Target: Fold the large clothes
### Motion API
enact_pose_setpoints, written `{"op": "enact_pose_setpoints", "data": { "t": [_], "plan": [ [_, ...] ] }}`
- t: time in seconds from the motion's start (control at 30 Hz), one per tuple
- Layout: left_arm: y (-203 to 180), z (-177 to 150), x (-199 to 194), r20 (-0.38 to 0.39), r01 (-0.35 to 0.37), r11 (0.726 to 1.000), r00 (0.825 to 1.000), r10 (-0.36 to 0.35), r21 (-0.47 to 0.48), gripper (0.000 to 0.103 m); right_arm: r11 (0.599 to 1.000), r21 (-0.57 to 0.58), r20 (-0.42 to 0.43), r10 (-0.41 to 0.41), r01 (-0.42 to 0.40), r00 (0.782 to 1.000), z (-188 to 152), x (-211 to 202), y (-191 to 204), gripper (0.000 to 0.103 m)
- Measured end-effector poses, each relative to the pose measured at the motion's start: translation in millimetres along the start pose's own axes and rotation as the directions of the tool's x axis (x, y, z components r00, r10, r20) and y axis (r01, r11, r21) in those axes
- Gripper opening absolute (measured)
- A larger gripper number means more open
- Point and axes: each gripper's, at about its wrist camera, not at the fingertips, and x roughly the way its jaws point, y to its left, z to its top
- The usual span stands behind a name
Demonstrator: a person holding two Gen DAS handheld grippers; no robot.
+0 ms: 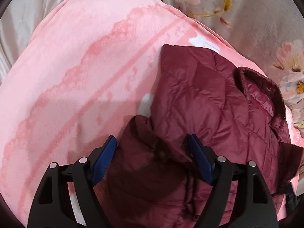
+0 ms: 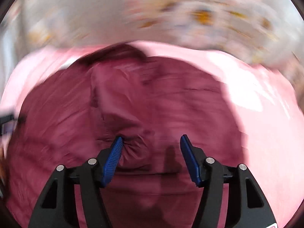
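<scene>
Left gripper [image 1: 152, 142] has its jaws spread around a bunched sleeve [image 1: 144, 163] of the maroon quilted jacket [image 1: 209, 98], not visibly clamped. Right gripper [image 2: 151, 142] is likewise spread over blurred fabric. The jacket lies rumpled on the pink blanket [image 1: 76, 57], so most of the folding remains.

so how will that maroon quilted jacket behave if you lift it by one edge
The maroon quilted jacket will probably flop and drape, since it already lies in soft folds on the pink blanket. Its shiny shell looks slippery. The puffy quilting suggests it is light for its bulk.
</scene>
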Motion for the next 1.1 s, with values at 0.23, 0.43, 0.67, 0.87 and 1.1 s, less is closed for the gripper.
{"op": "enact_pose_setpoints", "data": {
  "t": [0.23, 0.43, 0.67, 0.87, 1.1],
  "plan": [
    [-13, 8, -31, 0.055, 0.044, 0.999, 0.998, -0.044, -0.004, 0.076, 0.976, 0.165, -0.028, 0.151, -0.144, 0.988, 10, -3, -51, 0.065],
    [-28, 18, -18, 0.027, -0.004, 1.0, 1.0, 0.003, 0.016, 0.061, 0.969, 0.137, -0.14, 0.224, -0.206, 0.964, 12, 37, -21, 0.037],
    [-16, 10, 1, -0.003, -0.067, 0.997, 0.998, 0.067, 0.044, 0.045, 0.957, 0.048, 0.07, 0.281, -0.284, 0.957, 42, -26, -9, 0.003],
    [-26, -8, 5, 0.048, -0.131, 0.982, 0.991, 0.126, 0.133, 0.045, 0.985, 0.031, -0.097, 0.175, -0.172, 0.98, 7, 25, -11, 0.003],
    [-37, -18, 6, 0.101, -0.216, 0.959, 0.974, 0.201, 0.182, 0.045, 0.992, -0.027, -0.136, 0.121, -0.126, 0.983, -14, 41, -8, 0.004]
  ]
}}
